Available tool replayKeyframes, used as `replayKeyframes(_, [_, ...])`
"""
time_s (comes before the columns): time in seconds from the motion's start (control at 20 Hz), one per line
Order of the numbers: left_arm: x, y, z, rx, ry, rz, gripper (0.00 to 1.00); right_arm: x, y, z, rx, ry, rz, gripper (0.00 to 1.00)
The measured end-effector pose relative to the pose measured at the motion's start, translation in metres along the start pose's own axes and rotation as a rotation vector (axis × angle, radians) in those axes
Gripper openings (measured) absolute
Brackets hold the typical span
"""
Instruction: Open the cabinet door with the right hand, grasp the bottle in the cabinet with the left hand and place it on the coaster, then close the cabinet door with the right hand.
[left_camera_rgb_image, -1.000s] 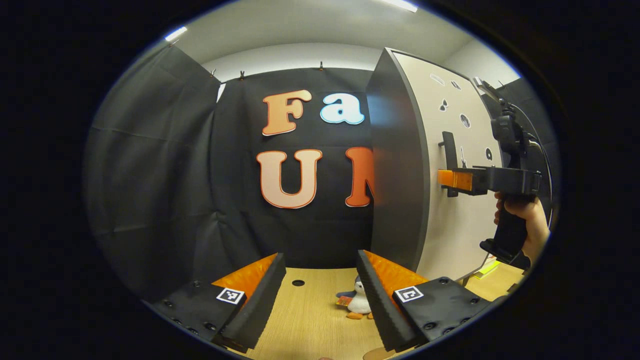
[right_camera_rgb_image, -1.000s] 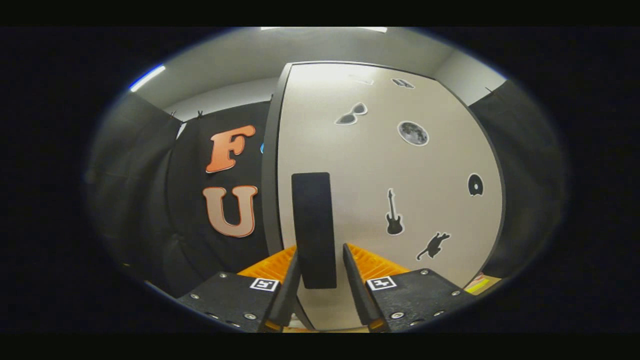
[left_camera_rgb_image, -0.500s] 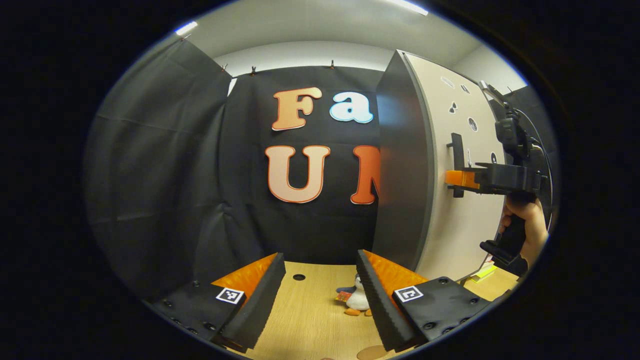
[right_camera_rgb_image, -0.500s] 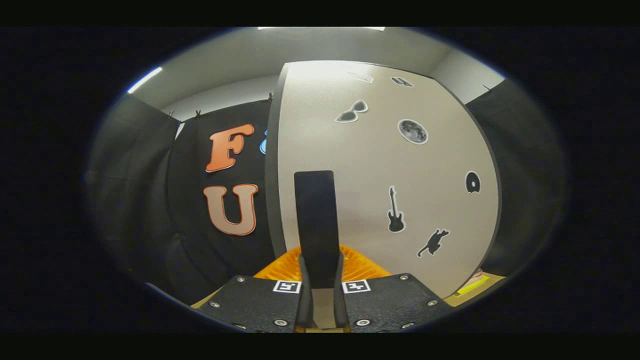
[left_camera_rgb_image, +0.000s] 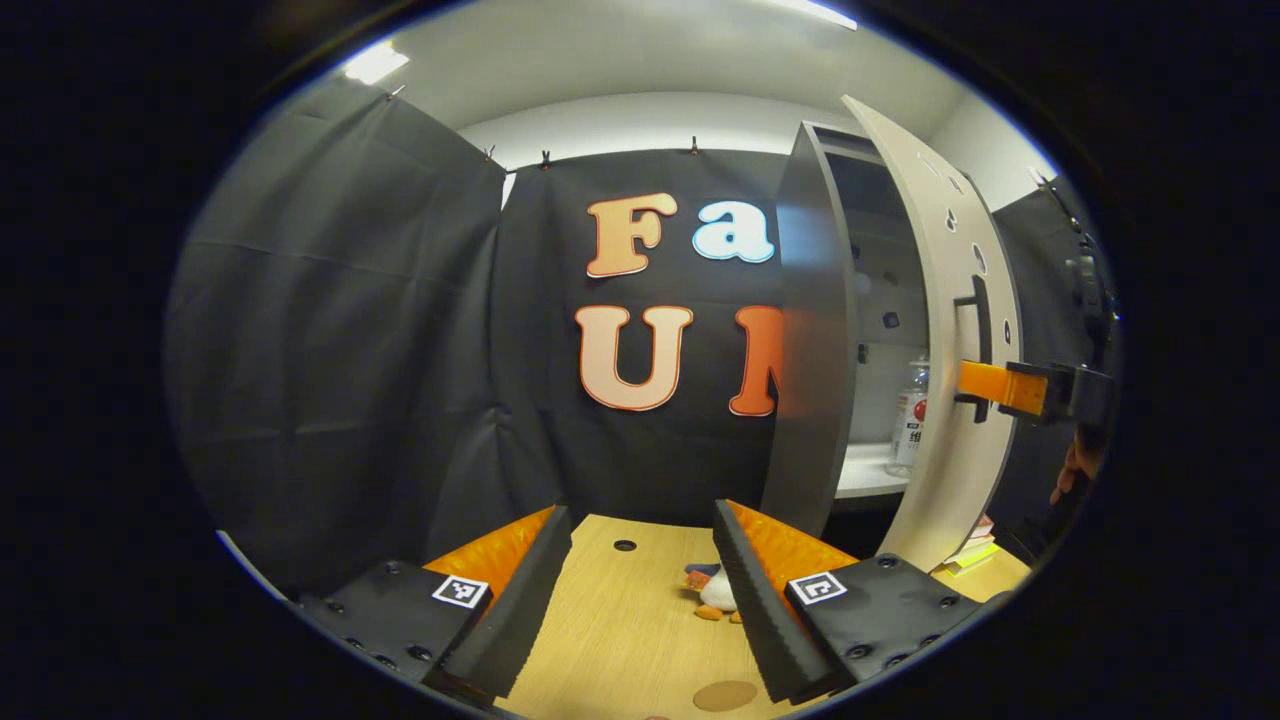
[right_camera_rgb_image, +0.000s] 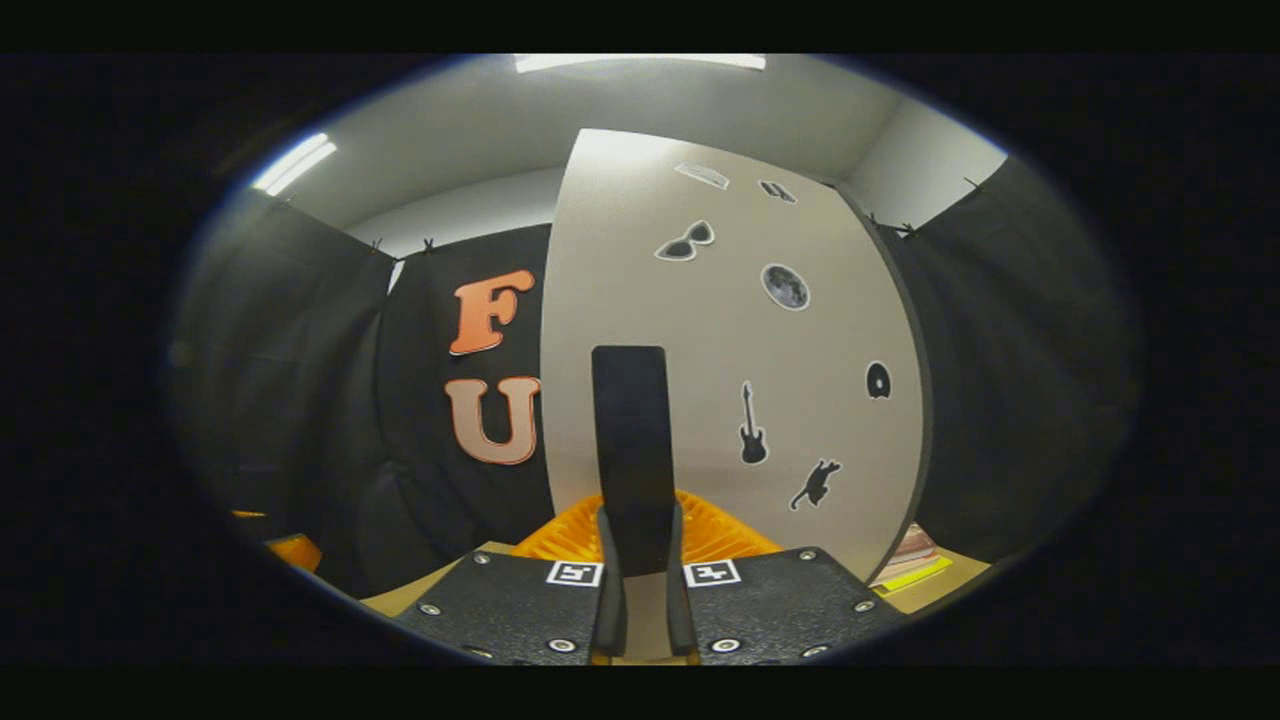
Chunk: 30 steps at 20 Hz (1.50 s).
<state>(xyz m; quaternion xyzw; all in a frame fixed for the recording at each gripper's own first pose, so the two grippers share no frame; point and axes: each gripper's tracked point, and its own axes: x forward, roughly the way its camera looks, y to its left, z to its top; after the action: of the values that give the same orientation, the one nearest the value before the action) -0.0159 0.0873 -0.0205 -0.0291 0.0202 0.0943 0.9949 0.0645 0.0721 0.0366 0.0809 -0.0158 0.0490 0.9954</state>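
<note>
The grey cabinet (left_camera_rgb_image: 815, 330) stands at the right with its pale, stickered door (left_camera_rgb_image: 950, 300) partly swung out. A clear bottle (left_camera_rgb_image: 910, 415) with a red-and-white label stands upright on the shelf inside, seen through the gap. My right gripper (right_camera_rgb_image: 638, 520) is shut on the door's black vertical handle (right_camera_rgb_image: 630, 440); from the side, the right gripper (left_camera_rgb_image: 968, 380) clamps that handle (left_camera_rgb_image: 978, 330). My left gripper (left_camera_rgb_image: 640, 515) hovers open over the wooden table (left_camera_rgb_image: 610, 640), holding nothing. A round brown coaster (left_camera_rgb_image: 725, 694) lies on the table near the front edge.
A small penguin toy (left_camera_rgb_image: 712, 590) lies on the table by my left gripper's right finger. A round hole (left_camera_rgb_image: 625, 545) sits in the tabletop near the back. Stacked books (right_camera_rgb_image: 915, 570) lie on the table under the door's far edge.
The right gripper closed on the handle, then pulled the door outward, so the cabinet's inside and the bottle have come into sight. The left gripper stayed open and rose slightly.
</note>
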Motion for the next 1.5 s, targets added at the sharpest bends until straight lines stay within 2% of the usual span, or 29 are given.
replayKeyframes(0.2, [-0.018, -0.030, -0.001, -0.011, 0.002, -0.026, 0.93, -0.038, -0.025, 0.003, 0.017, 0.028, 0.036, 0.13])
replayKeyframes(0.5, [-0.032, -0.078, 0.015, 0.010, -0.050, -0.095, 0.94, -0.088, -0.069, 0.018, 0.012, 0.029, -0.008, 0.17])
replayKeyframes(0.55, [-0.032, -0.087, 0.016, 0.009, -0.053, -0.111, 0.92, -0.096, -0.078, 0.019, 0.011, 0.032, -0.023, 0.12])
replayKeyframes(0.65, [-0.034, -0.107, 0.017, 0.002, -0.058, -0.151, 0.92, -0.111, -0.099, 0.025, -0.006, 0.030, -0.072, 0.12])
replayKeyframes(0.7, [-0.033, -0.118, 0.016, -0.002, -0.057, -0.172, 0.92, -0.118, -0.112, 0.028, -0.014, 0.025, -0.101, 0.14])
replayKeyframes(0.85, [-0.036, -0.150, 0.010, -0.017, -0.037, -0.239, 0.93, -0.138, -0.151, 0.033, -0.019, 0.017, -0.177, 0.08])
replayKeyframes(1.05, [-0.041, -0.185, 0.005, -0.040, -0.016, -0.311, 0.93, -0.158, -0.203, 0.038, -0.052, 0.010, -0.261, 0.06])
replayKeyframes(1.25, [-0.045, -0.209, -0.003, -0.037, 0.010, -0.354, 0.95, -0.168, -0.242, 0.043, -0.047, -0.001, -0.259, 0.05])
replayKeyframes(1.3, [-0.048, -0.212, -0.004, -0.033, 0.017, -0.360, 0.92, -0.170, -0.249, 0.044, -0.048, -0.007, -0.251, 0.03])
replayKeyframes(1.5, [-0.054, -0.225, -0.003, -0.031, 0.023, -0.369, 0.93, -0.173, -0.265, 0.044, -0.040, -0.015, -0.196, 0.02])
